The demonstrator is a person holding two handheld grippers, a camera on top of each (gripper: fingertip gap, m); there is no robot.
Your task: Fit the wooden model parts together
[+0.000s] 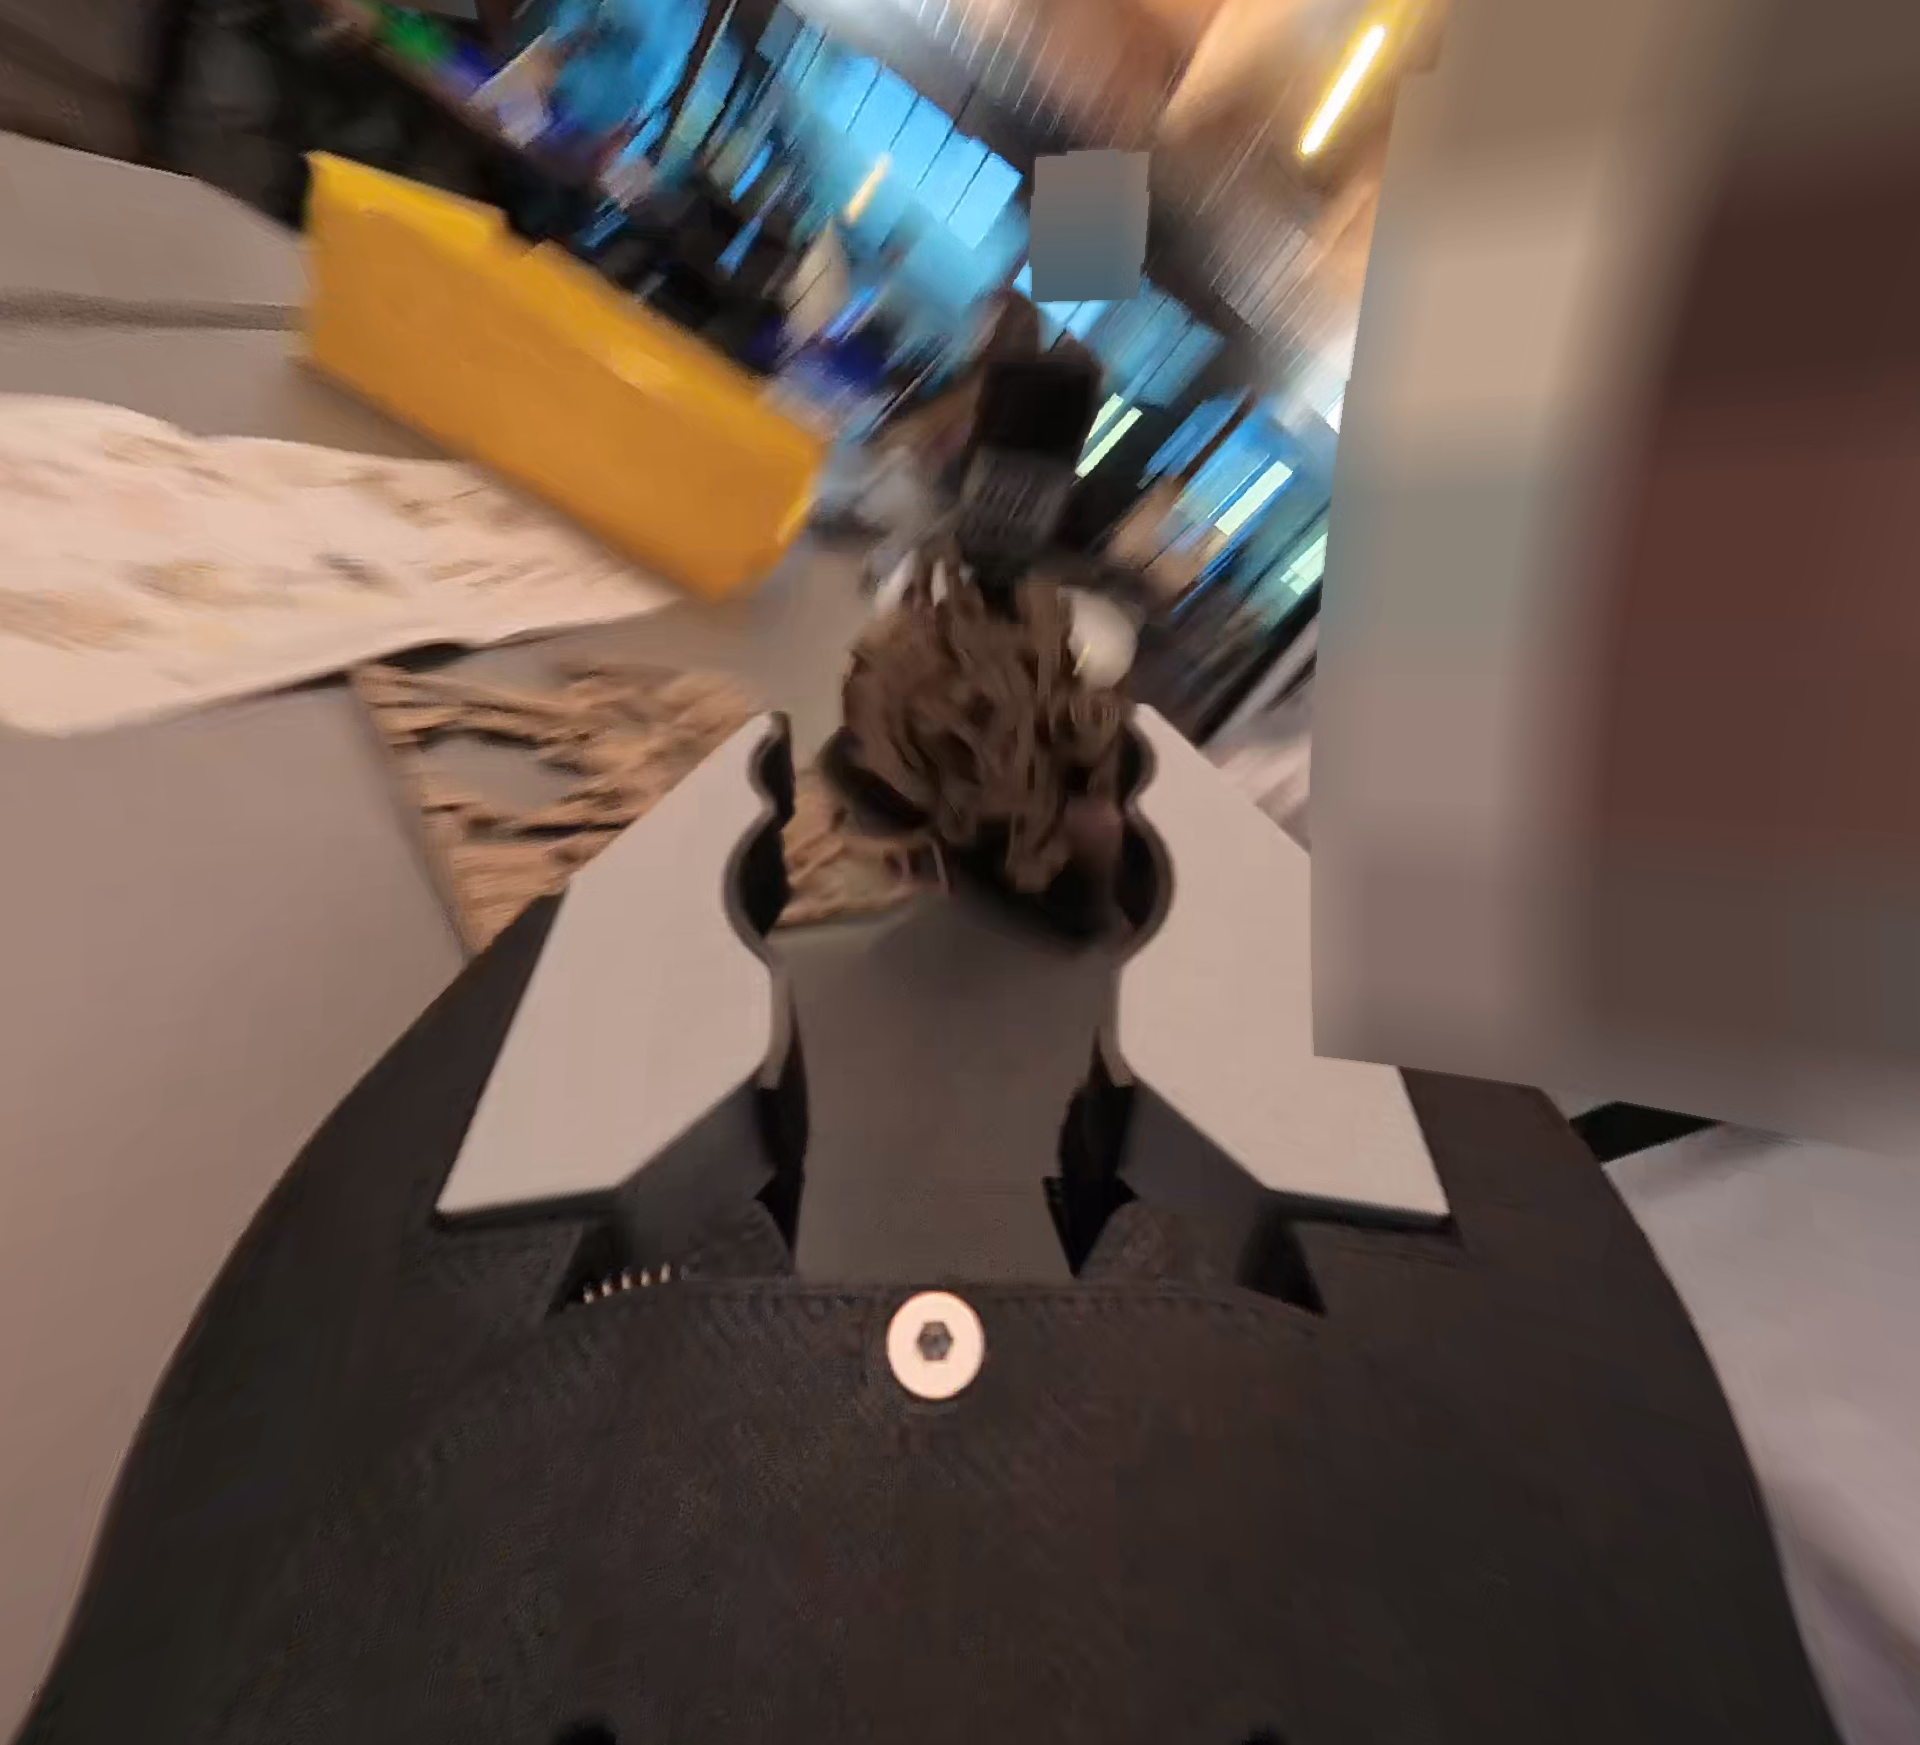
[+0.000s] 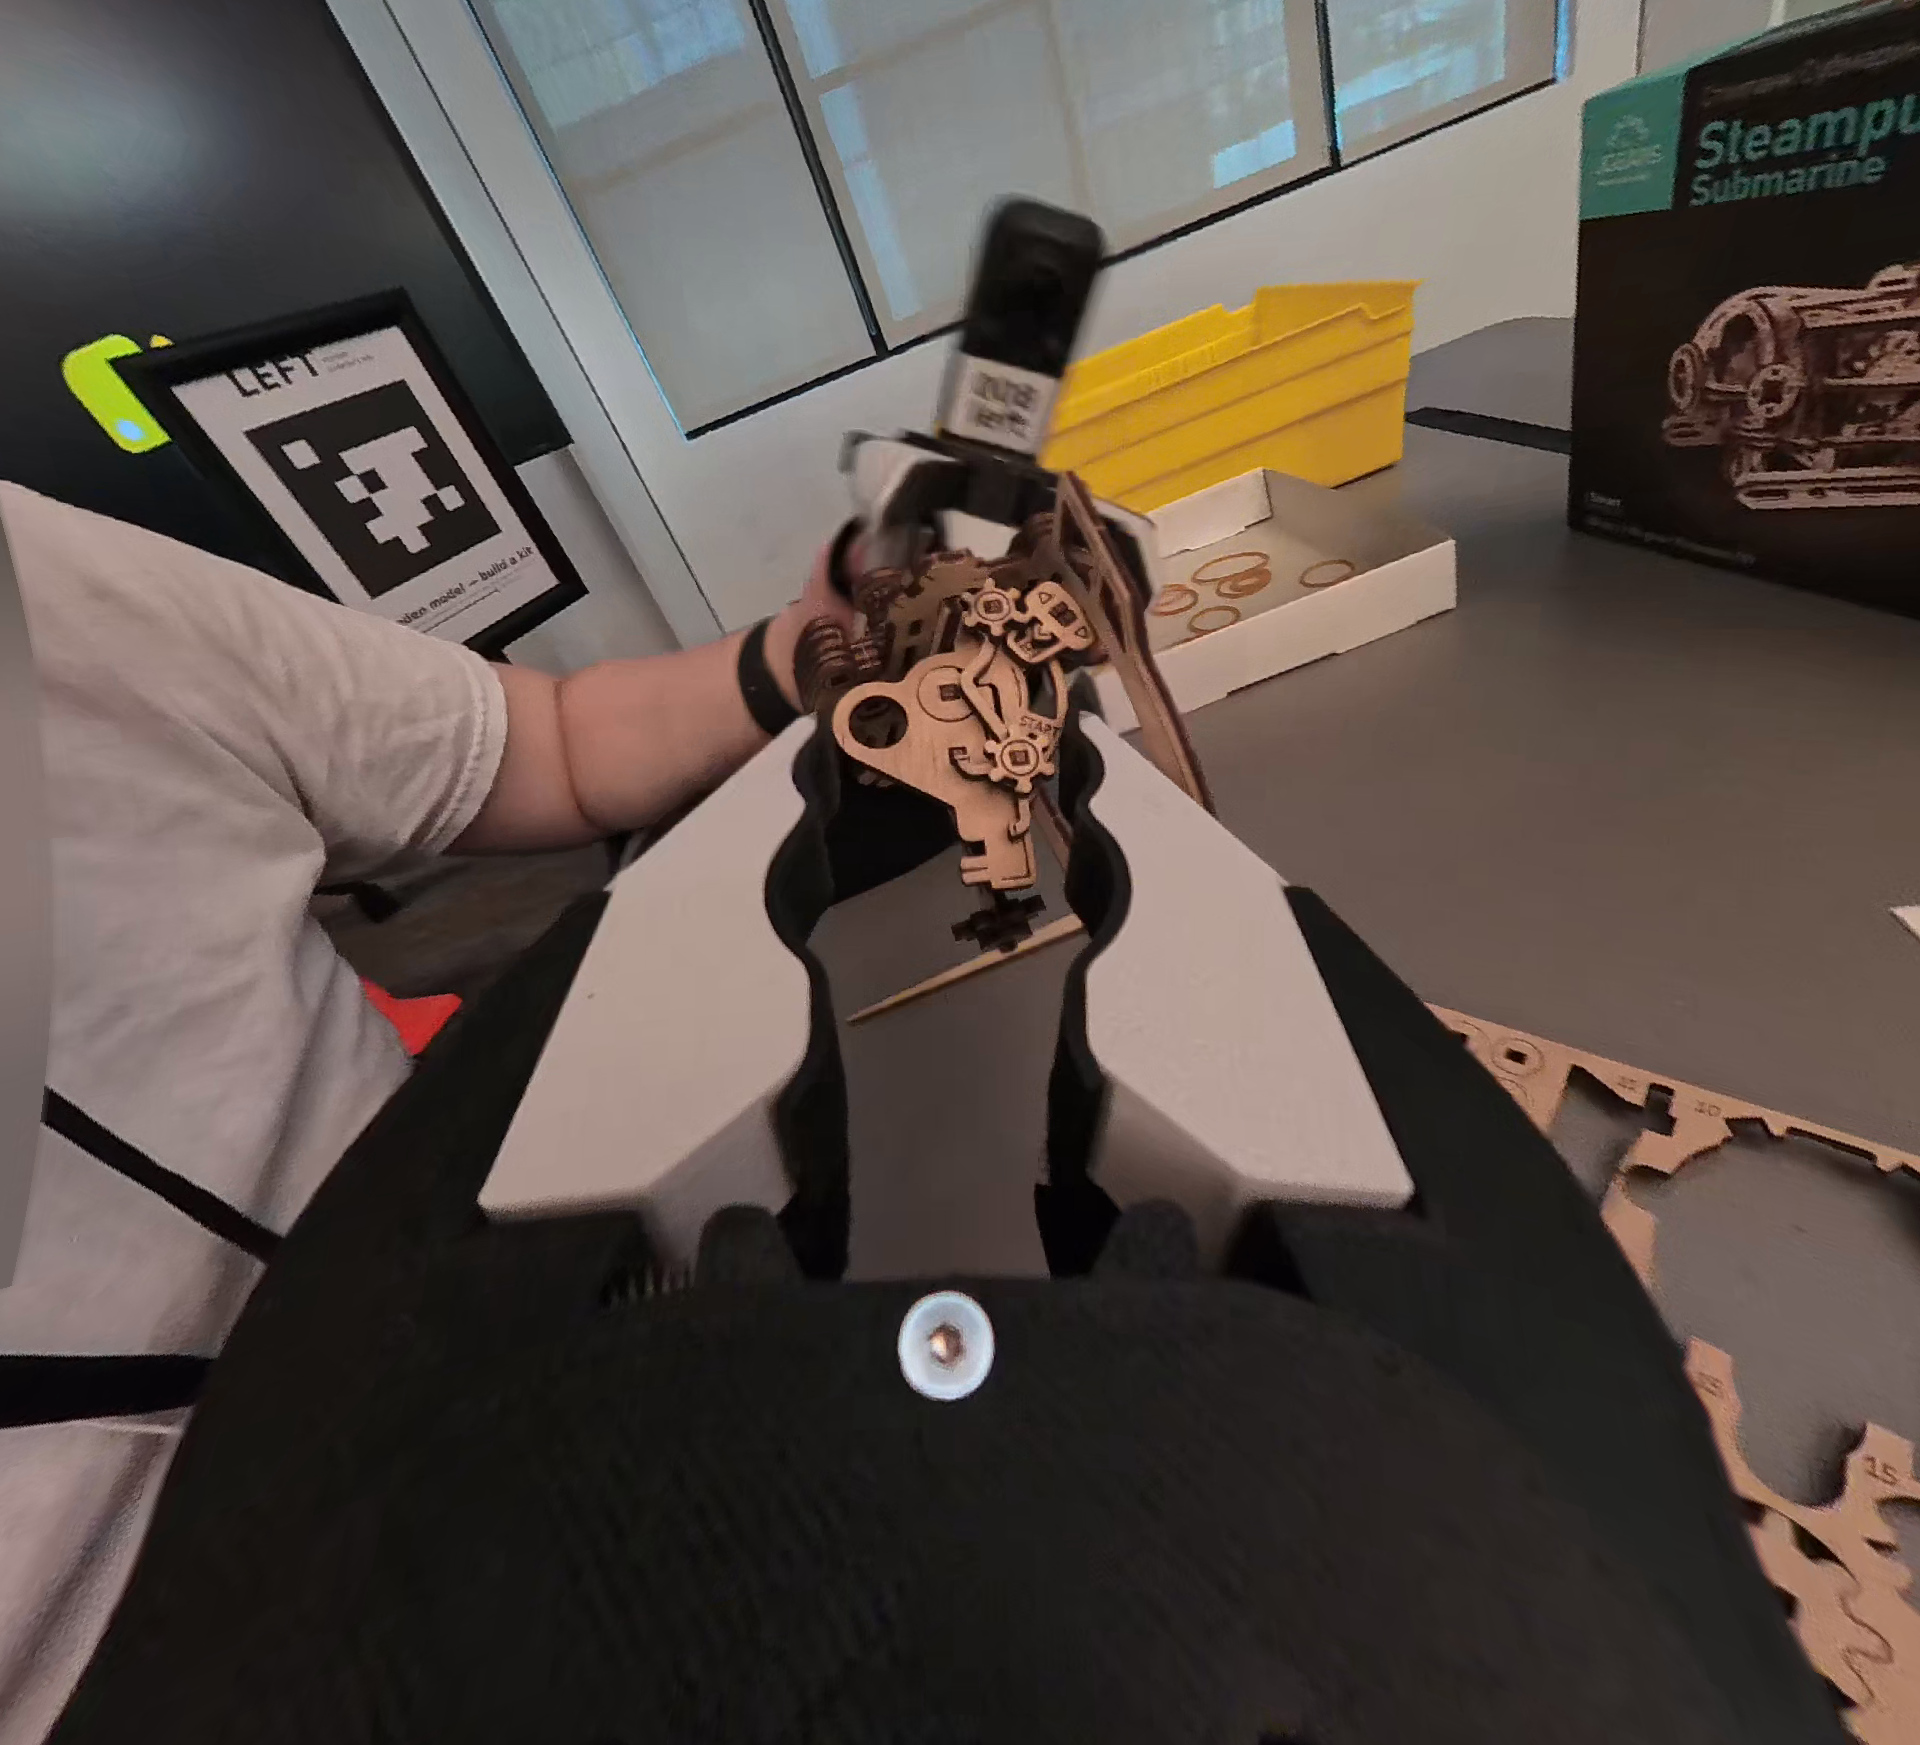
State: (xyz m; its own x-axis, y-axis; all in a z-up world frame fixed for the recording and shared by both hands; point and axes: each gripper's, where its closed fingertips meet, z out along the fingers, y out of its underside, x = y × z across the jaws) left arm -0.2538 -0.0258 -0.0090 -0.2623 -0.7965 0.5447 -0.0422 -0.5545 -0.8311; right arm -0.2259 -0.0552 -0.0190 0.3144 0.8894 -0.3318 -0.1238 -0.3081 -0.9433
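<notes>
A half-built wooden model of gears and a key-shaped plate is held up over the grey table. My right gripper has its jaws closed against both sides of the key-shaped plate. My left gripper shows beyond it, held by a person's hand, gripping the model's far side. In the blurred left wrist view the model sits between my left gripper's fingertips, with the right gripper behind it. A thin wooden strip hangs from the model.
A yellow bin and a shallow white box with rubber rings stand behind. The kit box is at far right. A cut-out wooden sheet lies at right. A paper sheet lies at left. The person's arm reaches in.
</notes>
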